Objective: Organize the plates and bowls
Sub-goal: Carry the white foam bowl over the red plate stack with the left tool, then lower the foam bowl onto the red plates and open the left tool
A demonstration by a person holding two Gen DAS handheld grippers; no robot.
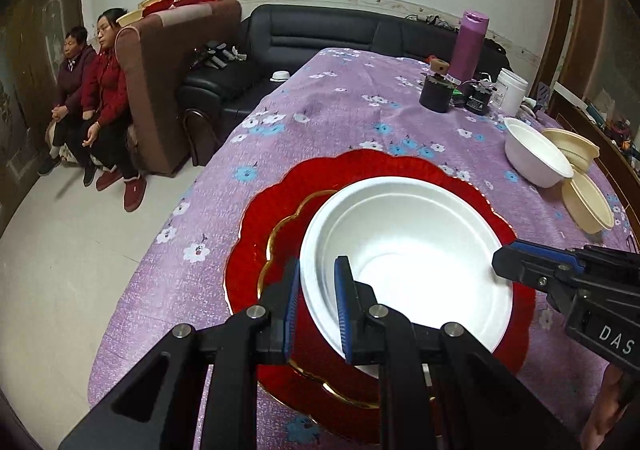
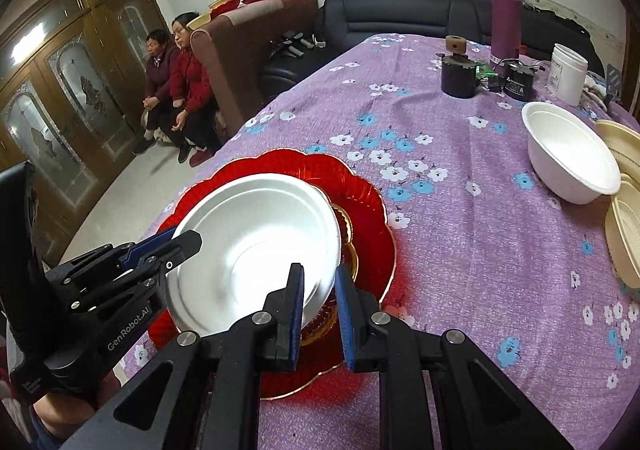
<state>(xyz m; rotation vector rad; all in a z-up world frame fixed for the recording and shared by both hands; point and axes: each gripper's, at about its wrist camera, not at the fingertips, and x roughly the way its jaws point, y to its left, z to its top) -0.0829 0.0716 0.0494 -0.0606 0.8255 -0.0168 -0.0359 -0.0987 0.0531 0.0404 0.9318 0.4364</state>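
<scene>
A white bowl [image 1: 408,250] sits on stacked red gold-rimmed plates [image 1: 280,190] at the table's near side; it also shows in the right wrist view [image 2: 256,246], with the plates [image 2: 360,202] under it. My left gripper [image 1: 318,306] straddles the bowl's near-left rim, one finger inside and one outside, with a gap still showing. My right gripper [image 2: 318,310] straddles the bowl's right rim the same way. Each gripper also appears in the other's view, the right [image 1: 516,262] and the left [image 2: 176,246].
Another white bowl [image 2: 568,154] and cream bowls [image 2: 624,226] stand at the right edge. A purple flask [image 2: 506,18], dark jars [image 2: 458,74] and a white tub [image 2: 568,68] stand at the far end. A sofa and two seated people are to the left.
</scene>
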